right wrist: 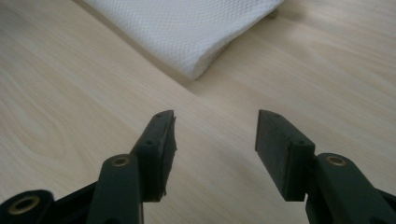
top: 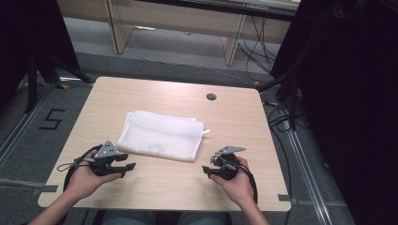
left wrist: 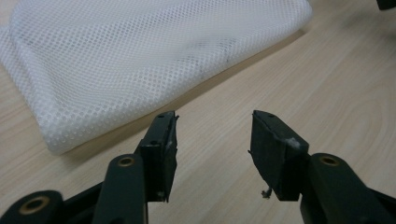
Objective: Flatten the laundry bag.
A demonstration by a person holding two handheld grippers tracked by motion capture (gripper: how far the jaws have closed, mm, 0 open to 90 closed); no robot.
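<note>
- Folded white mesh bag [top: 160,135] lies flat mid-counter [top: 234,183], its long axis running left to right, its small tag at the right end.
- Left claw [top: 130,161] sits just off the bag's near left corner, jaws wide, nothing held.
- Right claw [top: 205,170] hangs off the bag's near right corner, equally wide and bare.
- Risk: pinching one slippery layer, and the fold spills open.
</note>
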